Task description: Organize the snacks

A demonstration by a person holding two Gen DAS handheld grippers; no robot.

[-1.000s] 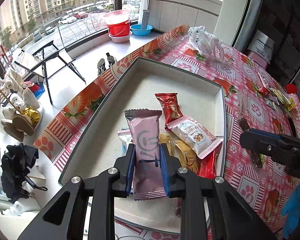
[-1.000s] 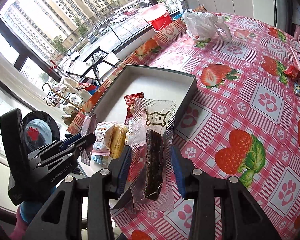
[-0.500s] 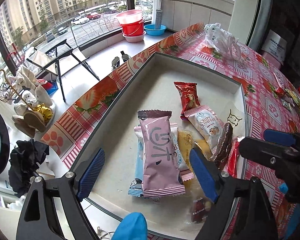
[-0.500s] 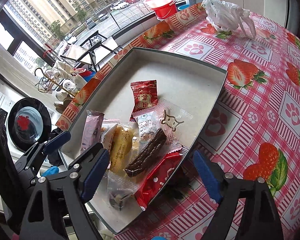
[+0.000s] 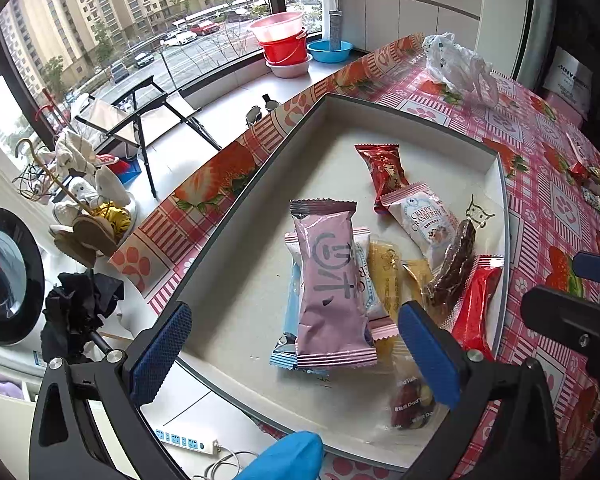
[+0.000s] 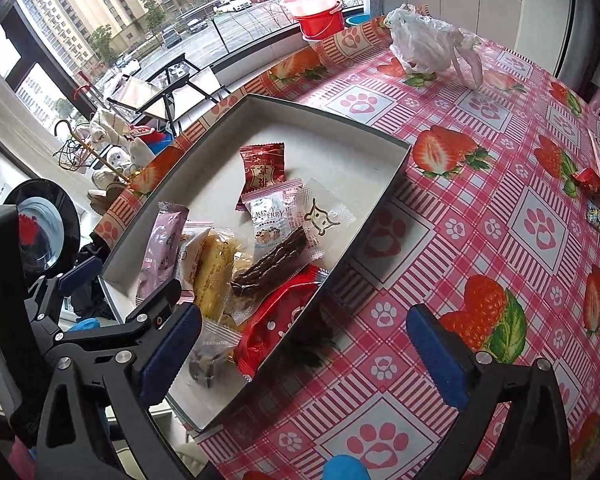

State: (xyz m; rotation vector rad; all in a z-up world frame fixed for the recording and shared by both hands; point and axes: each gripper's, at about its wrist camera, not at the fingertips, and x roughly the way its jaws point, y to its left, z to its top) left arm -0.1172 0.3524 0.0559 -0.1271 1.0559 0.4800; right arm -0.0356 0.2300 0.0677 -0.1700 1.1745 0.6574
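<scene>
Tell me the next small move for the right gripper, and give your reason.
Probably swing the right gripper, whose jaws are opening with nothing between them, toward the loose wrapped snacks at the table's far right. The brown bar already lies in the tray, so those come next.

Daylight floods in from the window (image 5: 148, 40) on my feeds; soft shadows, sharp centres, strong fisheye bending and dark corners.

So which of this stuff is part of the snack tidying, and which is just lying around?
Part of the job:
- white tray
- pink snack pack
- dark bar in clear wrapper
- loose sweets on the tablecloth

Just lying about:
- white plastic bag
- red bucket
- folding chair
</scene>
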